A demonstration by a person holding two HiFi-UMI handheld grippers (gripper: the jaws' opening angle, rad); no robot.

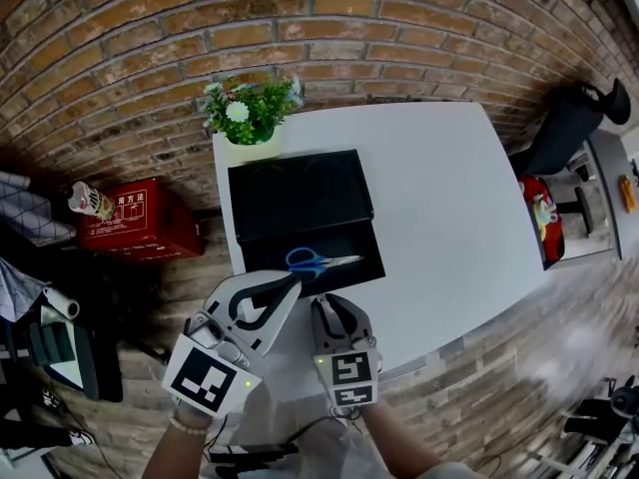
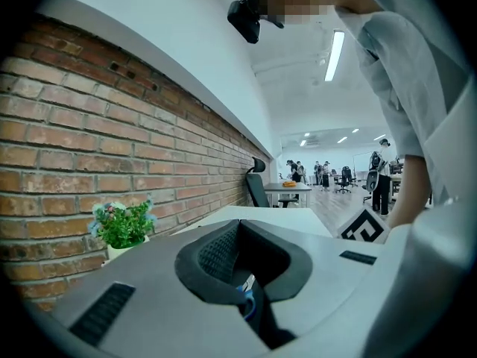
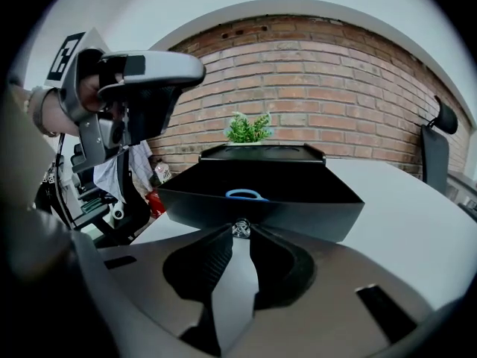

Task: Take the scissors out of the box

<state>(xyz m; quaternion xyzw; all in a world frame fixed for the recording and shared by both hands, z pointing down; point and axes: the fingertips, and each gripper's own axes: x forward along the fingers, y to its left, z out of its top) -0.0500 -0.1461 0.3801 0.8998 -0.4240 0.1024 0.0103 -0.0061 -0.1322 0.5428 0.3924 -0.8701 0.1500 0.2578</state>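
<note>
Scissors (image 1: 319, 261) with blue handles lie in the open black box (image 1: 374, 257) on the white table (image 1: 449, 218). The box's lid (image 1: 300, 198) lies flat behind it. My left gripper (image 1: 293, 279) hovers at the box's near left edge, shut and holding nothing. In the left gripper view its pads (image 2: 223, 256) meet, and a bit of blue (image 2: 248, 300) shows behind them. My right gripper (image 1: 334, 300) is just in front of the box's near wall (image 3: 298, 215). Its jaws (image 3: 240, 233) stand slightly apart with nothing between them. A blue handle (image 3: 244, 195) shows above that wall.
A potted plant (image 1: 252, 110) stands at the table's far left corner by the brick wall. A red case (image 1: 135, 218) sits on the floor to the left, and a black office chair (image 1: 569, 128) stands to the right. The table's near edge runs just under my grippers.
</note>
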